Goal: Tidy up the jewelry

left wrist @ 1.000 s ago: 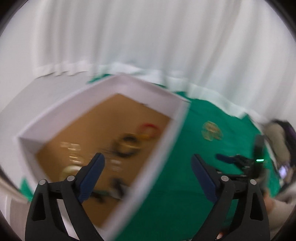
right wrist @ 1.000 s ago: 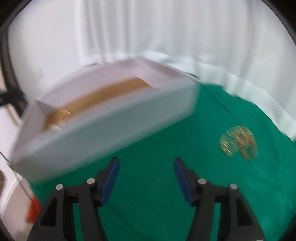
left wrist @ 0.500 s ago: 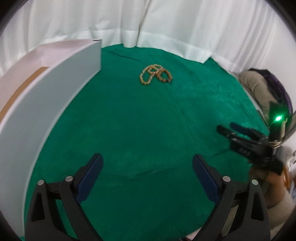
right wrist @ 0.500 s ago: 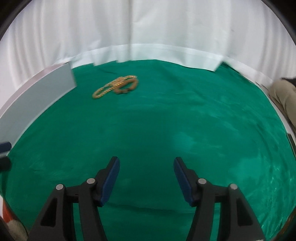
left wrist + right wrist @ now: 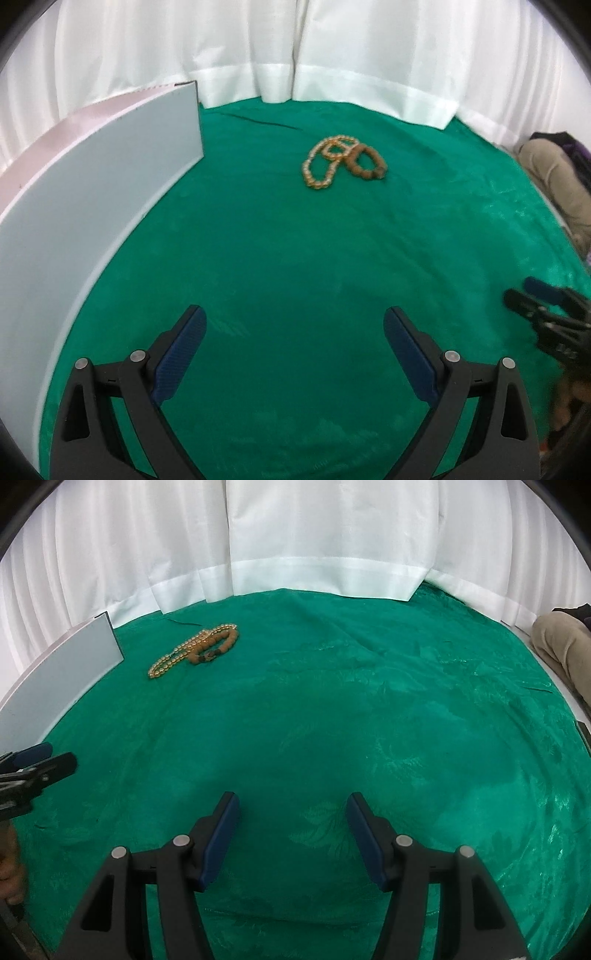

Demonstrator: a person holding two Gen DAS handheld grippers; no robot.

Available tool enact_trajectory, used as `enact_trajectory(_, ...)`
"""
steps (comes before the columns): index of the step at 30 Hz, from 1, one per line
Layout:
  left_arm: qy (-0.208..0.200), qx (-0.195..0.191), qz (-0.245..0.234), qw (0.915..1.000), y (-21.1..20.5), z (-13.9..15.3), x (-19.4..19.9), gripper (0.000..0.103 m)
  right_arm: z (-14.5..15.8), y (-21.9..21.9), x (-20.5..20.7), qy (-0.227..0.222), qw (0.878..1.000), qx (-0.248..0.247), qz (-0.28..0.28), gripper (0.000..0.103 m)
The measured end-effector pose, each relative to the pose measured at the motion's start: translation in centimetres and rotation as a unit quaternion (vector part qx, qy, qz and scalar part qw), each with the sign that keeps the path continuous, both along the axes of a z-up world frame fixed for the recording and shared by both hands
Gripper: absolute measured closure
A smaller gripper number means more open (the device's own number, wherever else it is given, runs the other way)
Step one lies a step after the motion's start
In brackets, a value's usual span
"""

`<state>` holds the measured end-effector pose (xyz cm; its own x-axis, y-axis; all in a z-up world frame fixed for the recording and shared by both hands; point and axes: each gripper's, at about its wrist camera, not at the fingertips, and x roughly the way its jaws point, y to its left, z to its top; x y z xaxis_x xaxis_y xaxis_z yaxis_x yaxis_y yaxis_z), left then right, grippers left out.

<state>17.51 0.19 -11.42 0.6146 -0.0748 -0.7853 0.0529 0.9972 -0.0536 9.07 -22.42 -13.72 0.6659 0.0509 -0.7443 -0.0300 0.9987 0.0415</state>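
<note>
While both grippers hang over the green cloth [image 5: 332, 709], neither has anything in it. Left gripper [image 5: 294, 332]: jaws spread wide, only bare cloth between the blue pads [image 5: 177, 354]. Right gripper [image 5: 291, 812]: jaws released too, a narrower gap than the left, nothing between them. Each shows at the edge of the other's view, the right one at the far right of the left wrist view, the left one at the far left of the right wrist view.

Jewelry sits in one small cluster toward the far side of the bench, well apart from both grippers. A gold bead necklace [image 5: 319, 166] lies in loose loops; a brown bead bracelet [image 5: 365, 162] lies just to its right, touching or overlapping it. In the right wrist view the same pair shows at upper left, necklace [image 5: 177, 653] stretched out, bracelet [image 5: 218, 646] against its far end.

White box [image 5: 92, 206] stands on the cloth along the left side, its outer wall facing the cameras; inside not visible. Nearest corner of the box is near the jewelry, not touching it.

White curtain [image 5: 325, 546] closes off the back, hem resting on the cloth. A person's beige trouser leg [image 5: 565, 646] shows at the right edge.

No brands, labels or readable writing on the box, cloth or grippers.
</note>
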Motion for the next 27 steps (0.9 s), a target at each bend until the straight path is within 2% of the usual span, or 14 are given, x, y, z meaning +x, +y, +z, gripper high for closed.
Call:
enact_trajectory(6, 0.025, -0.021, 0.008, 0.9994, 0.7, -0.9, 0.6, 0.006, 0.0, 0.4, -0.6, -0.005, 1.000, 0.003, 0.000, 0.036)
enact_trajectory(13, 0.032, -0.007, 0.001, 0.9995, 0.0, -1.2, 0.8, 0.004, -0.1, 0.4, -0.7, -0.007, 1.000, 0.003, -0.002, 0.036)
enact_trajectory(16, 0.046, 0.002, -0.004, 0.9989, -0.3, -1.0, 0.8, 0.005, -0.1, 0.6, -0.6, -0.006, 1.000, -0.001, -0.001, 0.035)
enact_trajectory(21, 0.054, -0.044, -0.016, 0.9974, -0.9, 2.6, 2.4, 0.005, -0.1, 0.5, -0.6, -0.007, 1.000, 0.007, 0.001, 0.034)
enact_trajectory(25, 0.045, -0.052, -0.047, 0.9965, -2.3, 5.9, 5.3, 0.004, -0.1, 0.4, -0.6, -0.007, 1.000, 0.010, 0.002, 0.033)
enact_trajectory(27, 0.050, -0.057, -0.058, 0.9954, -2.8, 6.5, 7.2, 0.004, -0.1, 0.4, -0.7, -0.007, 1.000, 0.010, 0.002, 0.033)
